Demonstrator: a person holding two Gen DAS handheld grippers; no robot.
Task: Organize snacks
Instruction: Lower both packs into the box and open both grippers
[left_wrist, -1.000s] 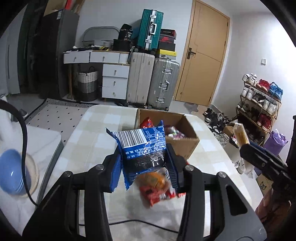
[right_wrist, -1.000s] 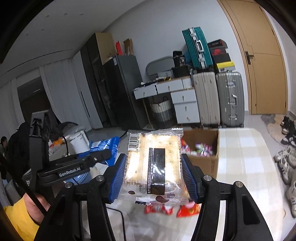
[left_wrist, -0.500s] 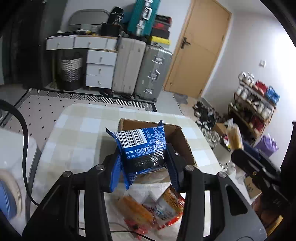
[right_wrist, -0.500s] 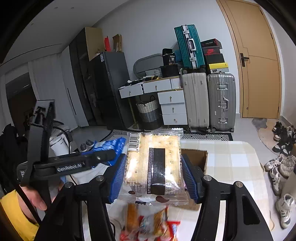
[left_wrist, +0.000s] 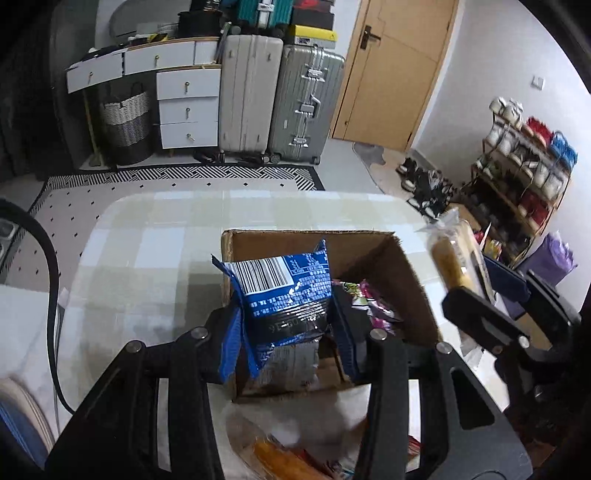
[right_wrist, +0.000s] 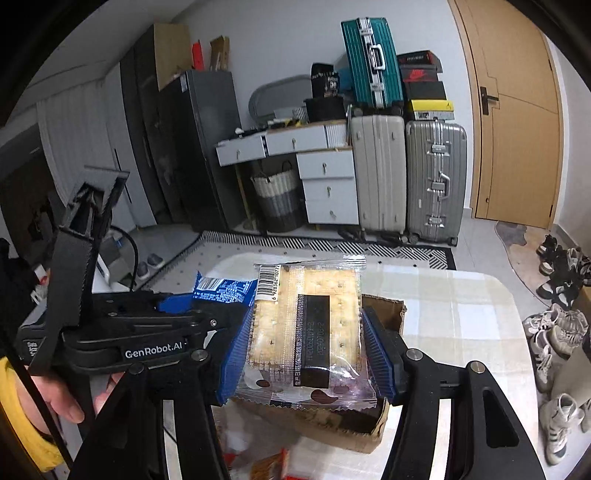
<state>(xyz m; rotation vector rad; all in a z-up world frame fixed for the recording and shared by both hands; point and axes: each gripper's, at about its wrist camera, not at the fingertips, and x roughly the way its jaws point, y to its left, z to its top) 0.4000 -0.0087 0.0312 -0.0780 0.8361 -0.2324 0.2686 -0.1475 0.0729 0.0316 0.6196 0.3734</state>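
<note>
Both grippers are holding snacks above the cardboard box (left_wrist: 391, 266), which is sitting on the checked tabletop (left_wrist: 155, 236) toward its near edge. Left gripper (left_wrist: 286, 325) is clamping a blue snack bag (left_wrist: 284, 291) over the box's open top. Right gripper (right_wrist: 306, 343) is squeezing a clear cracker pack (right_wrist: 314, 328) just beside it. More snack packets (left_wrist: 280, 458) are lying at the near edge.

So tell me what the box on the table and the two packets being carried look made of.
Box: plain brown corrugated cardboard, matte, with raw ragged edges. Blue packet: glossy printed plastic film, crinkled, zigzag-cut seal, probably foil-lined. Cracker packet: clear shiny plastic wrap; pale crackers show through, and it has a serrated seam.
</note>
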